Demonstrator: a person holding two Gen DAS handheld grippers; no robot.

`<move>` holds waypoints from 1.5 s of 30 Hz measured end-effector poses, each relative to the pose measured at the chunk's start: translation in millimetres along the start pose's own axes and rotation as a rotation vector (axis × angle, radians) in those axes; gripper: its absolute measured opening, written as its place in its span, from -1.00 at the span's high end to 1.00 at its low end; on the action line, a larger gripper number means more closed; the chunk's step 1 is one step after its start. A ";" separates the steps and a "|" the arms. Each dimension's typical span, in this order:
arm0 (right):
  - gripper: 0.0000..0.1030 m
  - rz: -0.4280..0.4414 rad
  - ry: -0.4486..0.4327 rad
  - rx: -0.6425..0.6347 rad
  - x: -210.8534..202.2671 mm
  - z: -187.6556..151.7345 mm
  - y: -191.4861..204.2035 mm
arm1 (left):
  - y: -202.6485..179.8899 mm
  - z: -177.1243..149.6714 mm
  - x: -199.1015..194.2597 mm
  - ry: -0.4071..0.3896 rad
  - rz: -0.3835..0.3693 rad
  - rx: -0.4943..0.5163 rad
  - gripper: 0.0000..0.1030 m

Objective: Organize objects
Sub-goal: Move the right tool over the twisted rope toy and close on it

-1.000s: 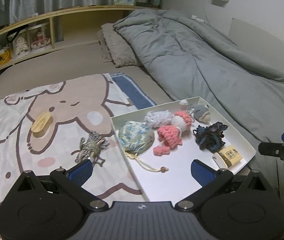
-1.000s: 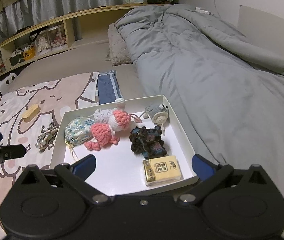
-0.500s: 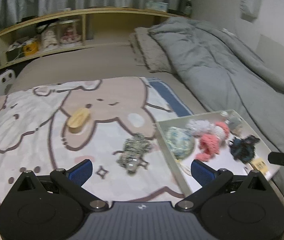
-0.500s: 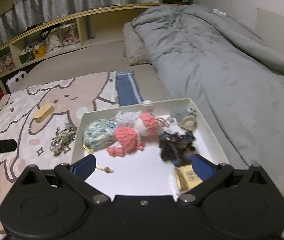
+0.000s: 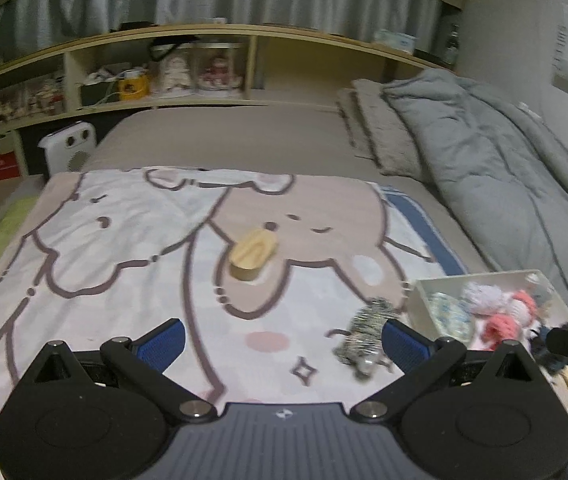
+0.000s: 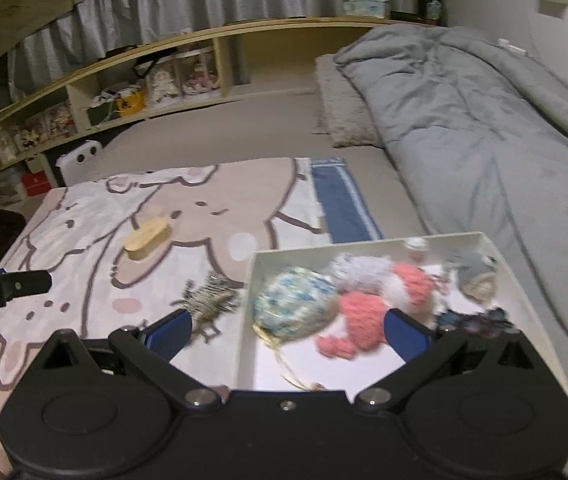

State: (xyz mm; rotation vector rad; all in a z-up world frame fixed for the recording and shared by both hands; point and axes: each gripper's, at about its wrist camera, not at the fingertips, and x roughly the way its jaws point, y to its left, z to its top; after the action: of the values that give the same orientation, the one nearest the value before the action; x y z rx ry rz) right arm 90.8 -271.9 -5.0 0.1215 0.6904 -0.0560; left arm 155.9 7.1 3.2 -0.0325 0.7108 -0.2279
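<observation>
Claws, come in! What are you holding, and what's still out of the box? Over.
Left claw open, empty. Right claw open, empty. Wooden piece and striped toy still outside white box. Nothing blocking.

Each gripper is matte black plastic. The left gripper and the right gripper share one build: two round housings side by side, angled linkage arms with silver screws, and fingers faced with blue pads. A small white logo marks the left one's ribbed grey centre plate.
</observation>
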 end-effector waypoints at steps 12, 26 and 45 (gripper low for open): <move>-1.00 0.057 -0.022 0.056 55.8 8.3 40.5 | 42.4 5.7 38.0 -0.094 0.039 -0.032 -1.00; -0.86 0.090 0.036 0.362 121.8 0.9 58.3 | 54.8 -0.4 110.7 -0.199 -0.063 0.127 -0.85; -0.52 0.038 0.169 0.454 174.7 -4.4 66.4 | 54.9 -6.5 214.1 -0.104 -0.089 0.143 -0.23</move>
State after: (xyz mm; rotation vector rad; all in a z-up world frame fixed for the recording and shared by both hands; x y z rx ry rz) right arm 228.7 -207.5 -113.7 0.5805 0.8351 -0.1671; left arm 319.6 14.3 -145.3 0.0598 0.5891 -0.3588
